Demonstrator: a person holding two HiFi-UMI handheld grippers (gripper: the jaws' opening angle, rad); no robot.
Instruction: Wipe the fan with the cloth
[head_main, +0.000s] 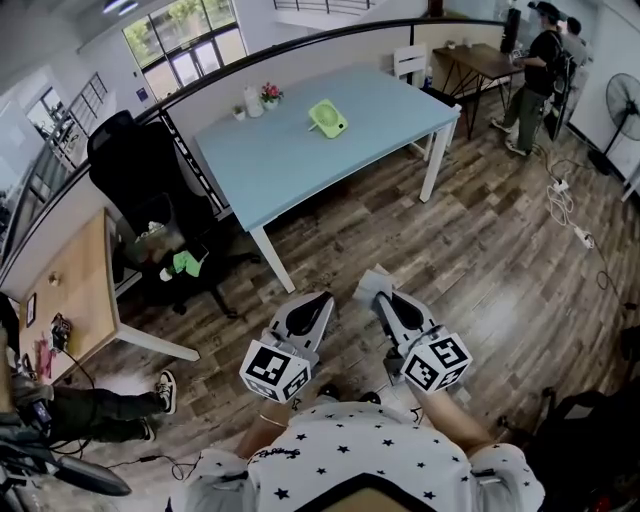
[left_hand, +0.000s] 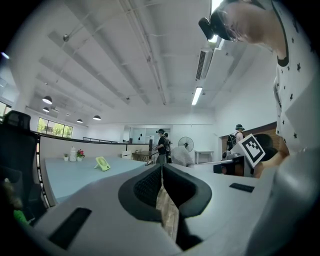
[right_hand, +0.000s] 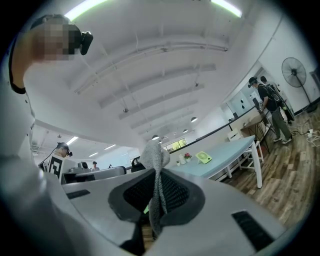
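Pinching the grey cloth (right_hand: 154, 159) in my right claw (right_hand: 156, 197), jaws clamped on it. Left claw (left_hand: 162, 182) has its jaws together, nothing between. Both claws over wood floor (head_main: 480, 250), well apart from blue counter (head_main: 290, 165); green fan (head_main: 327, 118) sits there.

You stand in an open-plan office: a pale blue table (head_main: 330, 140) on a wood-plank floor (head_main: 500, 260), a black swivel chair (head_main: 150, 190), a wooden desk (head_main: 80, 290), tall windows (head_main: 190, 45) and strip lights (left_hand: 197, 95) overhead.
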